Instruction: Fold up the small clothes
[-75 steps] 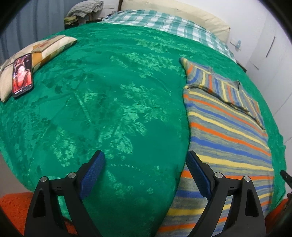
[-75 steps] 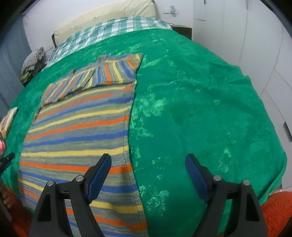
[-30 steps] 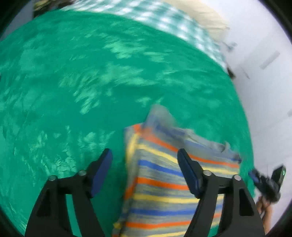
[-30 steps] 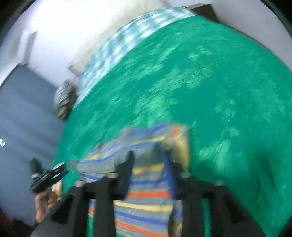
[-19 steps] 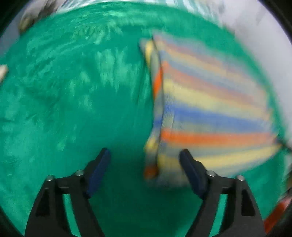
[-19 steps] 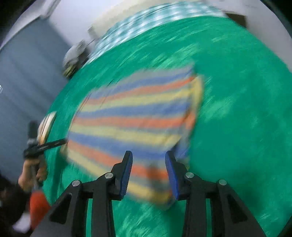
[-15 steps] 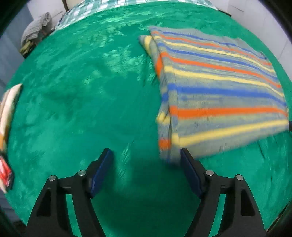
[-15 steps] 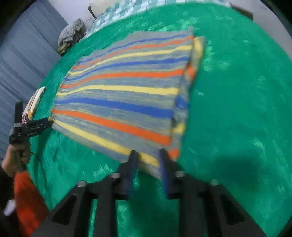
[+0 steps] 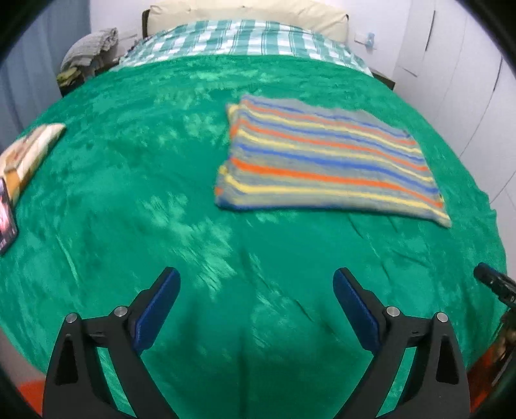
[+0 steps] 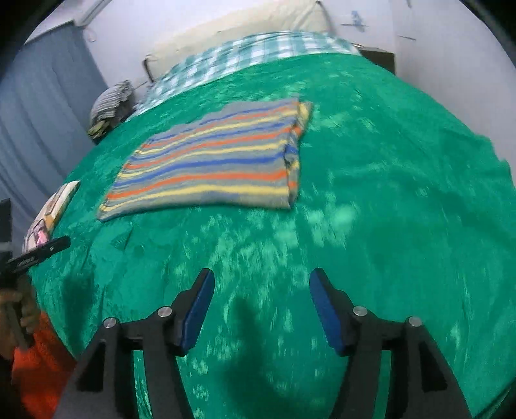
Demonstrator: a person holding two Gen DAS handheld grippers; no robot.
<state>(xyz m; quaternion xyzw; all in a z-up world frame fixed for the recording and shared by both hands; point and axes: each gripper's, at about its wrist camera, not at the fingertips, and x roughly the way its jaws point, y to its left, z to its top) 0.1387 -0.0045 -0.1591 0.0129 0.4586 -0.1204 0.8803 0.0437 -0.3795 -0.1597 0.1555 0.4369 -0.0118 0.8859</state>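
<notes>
A striped knit garment (image 9: 325, 164) in grey, blue, orange and yellow lies folded in half, flat on the green bedspread (image 9: 161, 180). It also shows in the right wrist view (image 10: 213, 161). My left gripper (image 9: 256, 283) is open and empty, held above bare bedspread in front of the garment. My right gripper (image 10: 261, 283) is open and empty, also over the bedspread, short of the garment's near edge. The left gripper's tip (image 10: 38, 251) shows at the left of the right wrist view.
A checked sheet (image 9: 245, 38) and cream pillow (image 9: 245, 13) lie at the bed's head. A patterned cushion (image 9: 29, 151) and a phone (image 9: 6, 219) lie at the left edge. A pile of clothes (image 9: 87, 54) sits past the far left corner. White cupboards (image 9: 467, 80) stand on the right.
The garment was folded over onto itself and let go. Both grippers have pulled back toward the bed's foot, and the right one has opened.
</notes>
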